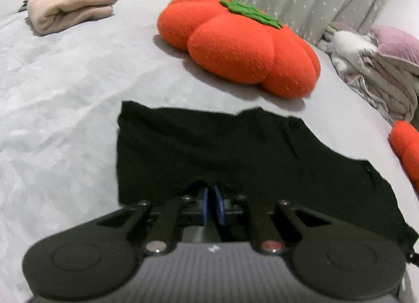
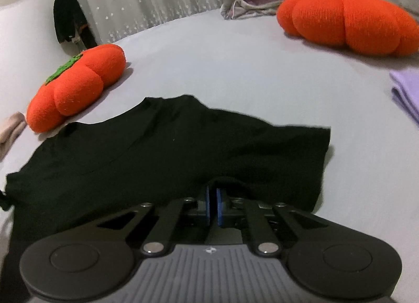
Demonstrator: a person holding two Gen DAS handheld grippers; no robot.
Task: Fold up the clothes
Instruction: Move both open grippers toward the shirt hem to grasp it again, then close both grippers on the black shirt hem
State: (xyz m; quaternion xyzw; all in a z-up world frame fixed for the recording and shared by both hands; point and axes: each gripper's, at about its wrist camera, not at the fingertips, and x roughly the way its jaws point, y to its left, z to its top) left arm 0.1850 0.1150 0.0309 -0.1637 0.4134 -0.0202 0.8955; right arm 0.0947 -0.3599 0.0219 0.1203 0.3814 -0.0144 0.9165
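Grey bed (image 1: 65, 88) under black garment (image 1: 209, 151), pumpkin cushions (image 1: 235, 43) (two)

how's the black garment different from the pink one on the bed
The black garment lies spread flat near the camera, both the left gripper and right gripper pinching its near edge. The pink garment sits folded in a thick bundle farther off, untouched. Both rest on the grey sheet.

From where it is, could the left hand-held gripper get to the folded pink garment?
Probably yes, once it lets go: the left hand-held gripper is shut on the black garment, and only bare sheet lies between it and the folded pink garment.
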